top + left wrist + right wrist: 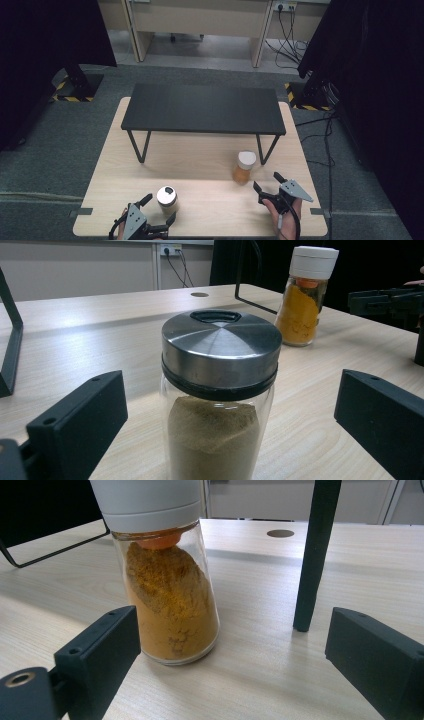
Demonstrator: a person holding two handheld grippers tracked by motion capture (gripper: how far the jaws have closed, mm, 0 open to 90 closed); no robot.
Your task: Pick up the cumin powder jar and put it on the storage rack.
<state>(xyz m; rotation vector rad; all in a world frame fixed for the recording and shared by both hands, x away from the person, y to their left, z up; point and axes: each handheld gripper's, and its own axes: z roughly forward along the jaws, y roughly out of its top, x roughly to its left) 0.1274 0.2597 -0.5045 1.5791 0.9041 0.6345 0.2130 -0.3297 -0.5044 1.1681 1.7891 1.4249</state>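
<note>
Seen from the high view: left gripper (159,209) released, jaws spread to either side of a clear glass jar with a steel lid and tan powder (167,200), near the front edge of the pale wooden table (115,165); right gripper (268,183) likewise released, aimed at a glass jar with a white cap and orange powder (244,167), which stands just ahead of it and close beside the right front leg of the low black metal shelf (202,107). Probably both set for a sideways grasp at mid-body, keeping the jars upright. Next, left gripper view: steel-lidded jar (220,390) centred between wide jaws, no contact on either side, free tabletop all round, the orange jar (305,297) well apart behind. Lastly, right gripper view: white-capped jar (167,580) sits left of centre, nearer the left jaw, not yet between the pads; black shelf leg (315,555) stands just inside the right jaw's path, so little room there and a likely snag when advancing; open wood toward the near edge.
</note>
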